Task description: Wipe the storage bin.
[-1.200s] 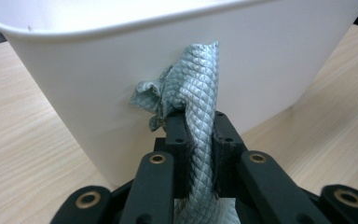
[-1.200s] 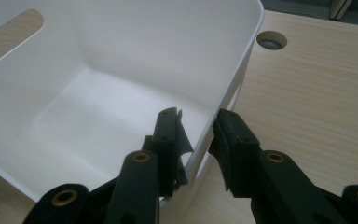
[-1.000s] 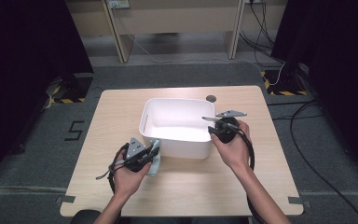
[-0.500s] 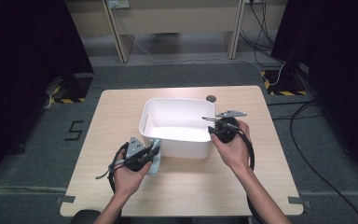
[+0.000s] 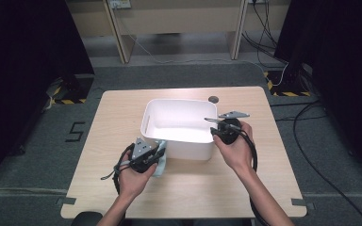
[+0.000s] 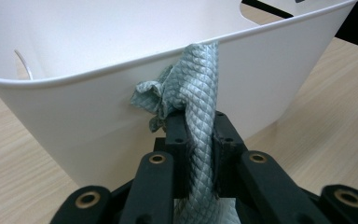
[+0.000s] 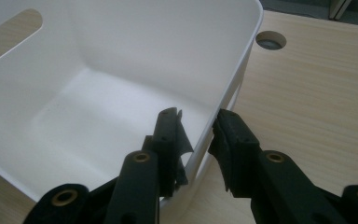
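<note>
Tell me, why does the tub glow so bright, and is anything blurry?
High view: the white tub floor glares, and the room's edges fall dark. Left gripper view: the cloth is sharp. Right gripper view: the right gripper looks soft, with the tub's inside evenly lit.

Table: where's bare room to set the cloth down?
Bare table left of the white bin; bare strip right of it, past the right claw; near edge between the forearms. Crowded at the bin's near wall: left claw holds the cloth there.

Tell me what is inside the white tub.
The white tub looks empty: its bare floor and walls show in the high view and the right gripper view. The near wall hides the strip of floor right behind it.
</note>
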Available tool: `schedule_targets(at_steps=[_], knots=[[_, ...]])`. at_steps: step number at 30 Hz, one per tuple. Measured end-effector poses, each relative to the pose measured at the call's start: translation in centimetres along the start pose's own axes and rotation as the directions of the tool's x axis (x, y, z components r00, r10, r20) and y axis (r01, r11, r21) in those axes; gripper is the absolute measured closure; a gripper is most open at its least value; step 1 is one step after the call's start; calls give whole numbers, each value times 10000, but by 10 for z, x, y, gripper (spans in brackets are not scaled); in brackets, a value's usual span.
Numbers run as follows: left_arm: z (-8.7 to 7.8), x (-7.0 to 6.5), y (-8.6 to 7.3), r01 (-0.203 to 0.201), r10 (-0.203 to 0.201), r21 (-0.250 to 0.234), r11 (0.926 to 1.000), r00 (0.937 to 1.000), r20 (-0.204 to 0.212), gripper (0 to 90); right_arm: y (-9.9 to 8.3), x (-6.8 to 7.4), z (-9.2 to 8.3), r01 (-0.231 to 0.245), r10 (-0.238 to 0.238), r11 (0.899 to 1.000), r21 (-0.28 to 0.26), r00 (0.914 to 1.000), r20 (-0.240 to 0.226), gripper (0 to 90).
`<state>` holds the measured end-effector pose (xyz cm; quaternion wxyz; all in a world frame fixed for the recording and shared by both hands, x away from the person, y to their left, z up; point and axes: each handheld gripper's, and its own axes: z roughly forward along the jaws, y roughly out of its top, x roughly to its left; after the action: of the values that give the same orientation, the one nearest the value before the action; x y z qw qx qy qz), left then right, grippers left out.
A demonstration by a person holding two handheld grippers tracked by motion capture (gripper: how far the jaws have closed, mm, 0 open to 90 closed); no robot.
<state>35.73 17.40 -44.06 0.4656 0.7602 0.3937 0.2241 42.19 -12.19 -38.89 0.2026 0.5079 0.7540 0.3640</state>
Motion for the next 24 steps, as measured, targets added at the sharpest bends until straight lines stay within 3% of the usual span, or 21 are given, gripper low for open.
schedule_targets(at_steps=[24], knots=[[10, 0, -11, -191, 191, 204, 9996, 9998, 14, 796, 0, 2, 0, 21, -21, 10000, -21, 10000, 27, 702]])
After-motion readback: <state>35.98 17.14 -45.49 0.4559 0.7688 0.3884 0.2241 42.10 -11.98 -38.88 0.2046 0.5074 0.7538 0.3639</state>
